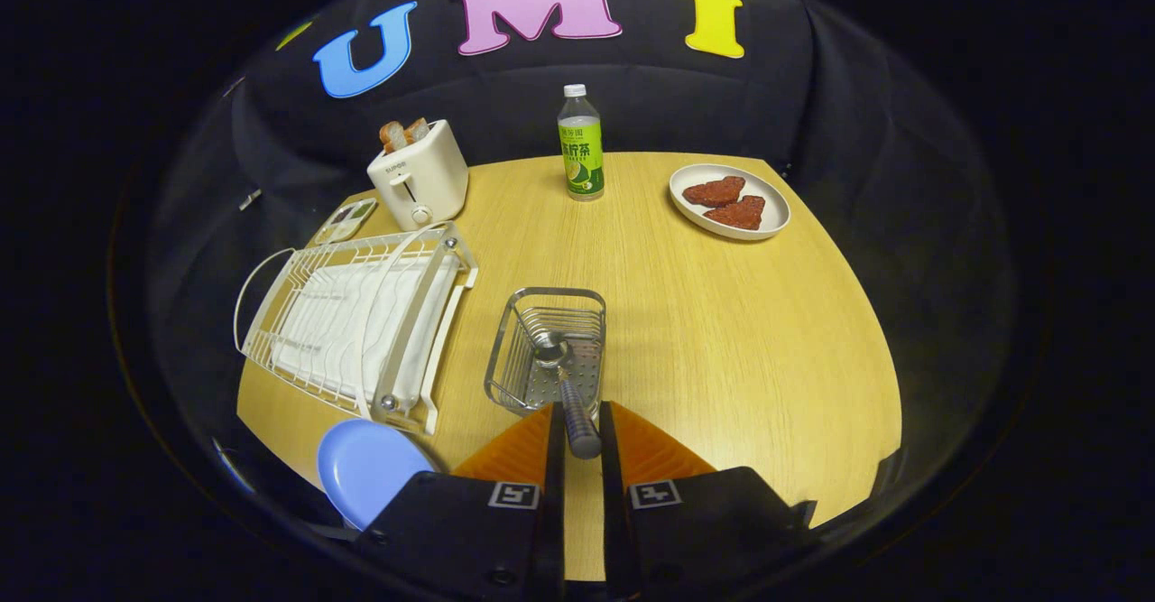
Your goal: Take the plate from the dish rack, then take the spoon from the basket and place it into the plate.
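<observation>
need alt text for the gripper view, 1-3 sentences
The gripper is closed on the handle of a spoon whose bowl is in a wire basket on a wooden table. A blue plate lies beside the fingers, in front of a white dish rack. Beyond stand a toaster, a bottle and a dish of food.

At the table's (pixel 722 331) far side stand a toaster (pixel 420 183) with bread, left, a bottle (pixel 580 144), and a dish of meat (pixel 729 200), right.
</observation>
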Demonstrator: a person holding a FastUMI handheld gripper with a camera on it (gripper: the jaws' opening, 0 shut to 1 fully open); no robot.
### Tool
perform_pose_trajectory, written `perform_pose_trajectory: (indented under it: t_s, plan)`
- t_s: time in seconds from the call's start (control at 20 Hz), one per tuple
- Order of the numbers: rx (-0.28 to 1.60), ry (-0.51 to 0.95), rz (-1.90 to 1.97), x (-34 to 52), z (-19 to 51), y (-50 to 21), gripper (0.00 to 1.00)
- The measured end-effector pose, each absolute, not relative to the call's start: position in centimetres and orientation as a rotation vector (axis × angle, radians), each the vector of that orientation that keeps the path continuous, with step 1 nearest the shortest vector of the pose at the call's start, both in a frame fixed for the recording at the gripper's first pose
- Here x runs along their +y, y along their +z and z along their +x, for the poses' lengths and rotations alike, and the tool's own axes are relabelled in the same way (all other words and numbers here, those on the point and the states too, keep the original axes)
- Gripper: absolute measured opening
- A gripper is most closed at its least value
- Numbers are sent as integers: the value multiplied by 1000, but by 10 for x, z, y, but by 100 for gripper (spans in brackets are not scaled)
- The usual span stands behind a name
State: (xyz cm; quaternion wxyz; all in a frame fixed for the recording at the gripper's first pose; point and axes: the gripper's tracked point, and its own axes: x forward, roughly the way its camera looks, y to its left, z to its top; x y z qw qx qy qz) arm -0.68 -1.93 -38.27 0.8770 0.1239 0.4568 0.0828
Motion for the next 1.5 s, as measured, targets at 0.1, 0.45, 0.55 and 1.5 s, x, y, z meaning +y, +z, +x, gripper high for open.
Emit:
perform_pose_trajectory:
  t_s: [0.1,0.45,0.55,1.5]
  plan:
    - [946,155,250,-24,-6,-383,15]
    - [848,145,307,-38,-9,-330,14]
    - [802,155,316,-38,-11,-304,14]
    - [881,586,271,160,-117,-294,14]
